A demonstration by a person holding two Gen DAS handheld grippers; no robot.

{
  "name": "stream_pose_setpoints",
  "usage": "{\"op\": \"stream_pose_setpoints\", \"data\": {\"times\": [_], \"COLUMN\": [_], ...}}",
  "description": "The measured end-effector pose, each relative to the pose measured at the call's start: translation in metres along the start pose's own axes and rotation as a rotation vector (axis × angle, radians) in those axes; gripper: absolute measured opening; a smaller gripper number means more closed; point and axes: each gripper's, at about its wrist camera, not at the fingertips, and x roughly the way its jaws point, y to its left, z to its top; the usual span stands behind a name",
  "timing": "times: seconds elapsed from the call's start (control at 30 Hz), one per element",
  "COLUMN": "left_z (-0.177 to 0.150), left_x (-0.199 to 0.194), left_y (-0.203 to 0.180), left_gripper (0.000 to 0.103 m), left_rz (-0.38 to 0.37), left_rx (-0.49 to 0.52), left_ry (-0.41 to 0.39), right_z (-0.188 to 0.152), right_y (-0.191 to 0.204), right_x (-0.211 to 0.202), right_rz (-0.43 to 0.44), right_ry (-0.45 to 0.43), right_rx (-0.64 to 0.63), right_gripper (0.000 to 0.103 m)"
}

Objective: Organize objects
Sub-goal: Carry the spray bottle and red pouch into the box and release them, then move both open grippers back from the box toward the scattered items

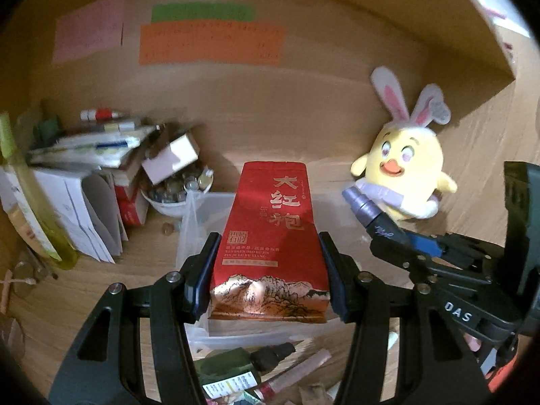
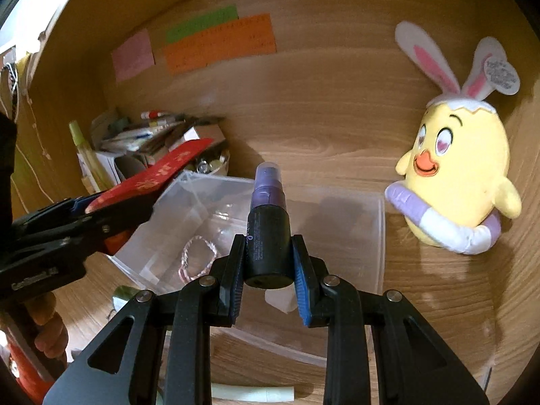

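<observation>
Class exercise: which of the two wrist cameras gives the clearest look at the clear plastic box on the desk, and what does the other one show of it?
The right wrist view: the clear plastic box lies open to the camera, showing its walls and a string bracelet inside. In the left wrist view, only parts of it show around the red tea packet.

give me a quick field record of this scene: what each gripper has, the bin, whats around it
left gripper: shut on red tea packet, held up over the bin
right gripper: shut on black spray bottle, purple cap pointing away
clear plastic bin: open, on the wooden desk; a pink string bracelet lies inside
plush chick: right of the bin, rabbit ears
left clutter: stacked papers, bowl of marbles
back wall: pink, green, orange notes
</observation>
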Motion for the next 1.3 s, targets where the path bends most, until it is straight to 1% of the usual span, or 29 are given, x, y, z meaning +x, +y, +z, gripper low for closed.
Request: {"op": "stream_pose_setpoints", "data": {"times": [0.17,0.33,0.6,0.8,0.93,1.03,1.1,1.17,1.2,1.23,1.3], "left_z": [-0.007,-0.011,-0.017,-0.019,-0.019,-0.019,-0.019,-0.019,-0.019,-0.019,-0.018], "left_x": [0.015,0.026,0.042,0.043,0.040,0.036,0.033,0.030,0.028,0.027,0.024], "left_y": [0.001,0.001,0.001,0.000,-0.001,-0.004,-0.006,-0.007,-0.008,-0.008,-0.007], "left_gripper": [0.056,0.056,0.056,0.056,0.064,0.067,0.071,0.075,0.075,0.076,0.080], "left_rz": [-0.001,-0.003,0.001,0.010,0.013,0.020,0.020,0.024,0.025,0.025,0.033], "left_rx": [0.006,0.001,0.005,0.010,0.017,0.029,0.038,0.044,0.048,0.050,0.043], "left_ry": [0.038,0.069,0.130,0.138,0.128,0.111,0.099,0.087,0.080,0.076,0.069], "right_z": [-0.003,-0.008,-0.011,-0.013,-0.014,-0.015,-0.015,-0.015,-0.015,-0.014,-0.014], "right_y": [-0.001,0.003,0.008,0.011,0.016,0.019,0.019,0.020,0.020,0.021,0.022], "right_x": [0.011,0.028,0.032,0.038,0.038,0.037,0.037,0.036,0.034,0.032,0.029], "right_rz": [-0.004,-0.024,-0.033,-0.049,-0.067,-0.089,-0.098,-0.112,-0.120,-0.130,-0.146], "right_ry": [0.031,0.085,0.098,0.118,0.115,0.107,0.106,0.096,0.088,0.076,0.058], "right_rx": [-0.006,-0.033,-0.061,-0.077,-0.098,-0.118,-0.126,-0.135,-0.140,-0.145,-0.153], "right_gripper": [0.024,0.024,0.023,0.023,0.023,0.024,0.027,0.038,0.040,0.045,0.049]}}
